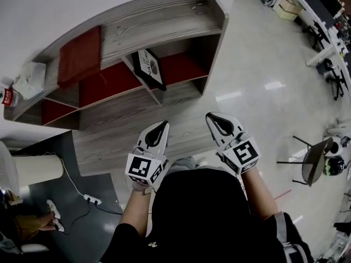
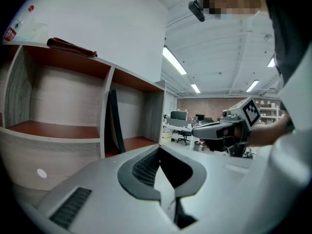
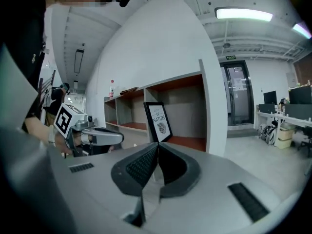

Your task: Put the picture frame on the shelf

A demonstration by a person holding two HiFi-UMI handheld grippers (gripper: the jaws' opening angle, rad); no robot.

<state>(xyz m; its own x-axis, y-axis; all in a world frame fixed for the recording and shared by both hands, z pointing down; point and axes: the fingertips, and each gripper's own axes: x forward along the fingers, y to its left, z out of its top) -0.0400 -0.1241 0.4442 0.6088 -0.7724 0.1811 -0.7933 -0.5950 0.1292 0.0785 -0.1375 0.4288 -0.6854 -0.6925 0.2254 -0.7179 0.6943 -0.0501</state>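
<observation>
The black picture frame (image 1: 149,68) with a white print stands leaning inside the right compartment of the grey wooden shelf (image 1: 164,21). The right gripper view shows its front (image 3: 158,122); the left gripper view shows it edge-on (image 2: 114,123). My left gripper (image 1: 163,126) and right gripper (image 1: 211,116) hang side by side over the floor, well short of the shelf. Both are shut, with nothing between the jaws (image 2: 159,146) (image 3: 157,145). Neither touches the frame.
A dark red cloth (image 1: 80,55), a tissue pack (image 1: 30,78) and a small bottle (image 1: 6,96) lie on the shelf top. A round side table (image 1: 315,160) stands at the right, a power strip (image 1: 90,200) on the floor at the left. Office desks fill the far right.
</observation>
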